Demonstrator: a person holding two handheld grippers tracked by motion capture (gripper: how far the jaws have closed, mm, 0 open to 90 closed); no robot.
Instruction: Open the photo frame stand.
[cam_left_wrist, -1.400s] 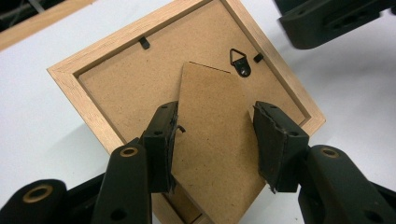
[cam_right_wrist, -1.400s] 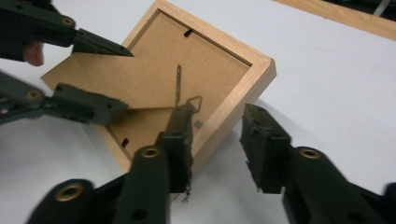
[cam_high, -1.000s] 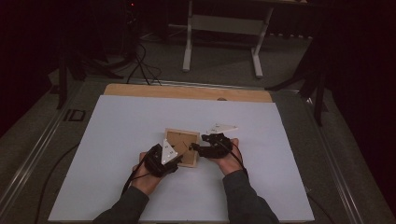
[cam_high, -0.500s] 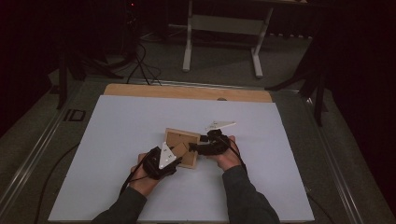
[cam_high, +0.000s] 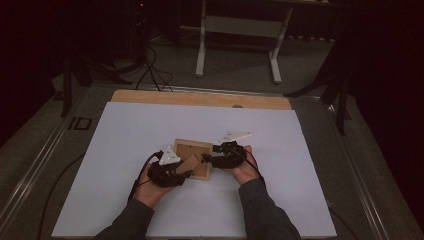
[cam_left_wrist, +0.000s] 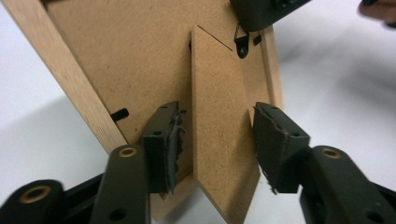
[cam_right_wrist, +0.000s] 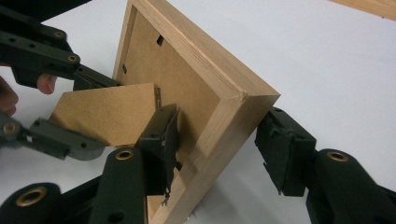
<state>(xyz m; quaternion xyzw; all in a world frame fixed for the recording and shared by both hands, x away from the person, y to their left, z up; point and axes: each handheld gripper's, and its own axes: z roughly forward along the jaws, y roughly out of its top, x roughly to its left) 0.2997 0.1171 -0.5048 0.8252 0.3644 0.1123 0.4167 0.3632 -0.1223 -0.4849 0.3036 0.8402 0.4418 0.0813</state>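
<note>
Two tools are working on one wooden picture frame (cam_high: 192, 159), which is lying face down near the middle of the white worktop (cam_high: 125, 130), its fibreboard back up. The easel stand (cam_left_wrist: 224, 140) is sitting between the spread jaws of the left tool (cam_left_wrist: 215, 144), with a gap showing on the right and the left pad too close to call. The right tool (cam_right_wrist: 219, 149) has just been narrowing its jaws around the frame's right rail; its outer pad is standing just clear of the wood, so no clamp is made. Judging by this, the frame is about to be pinned while the stand is being swung out.
</note>
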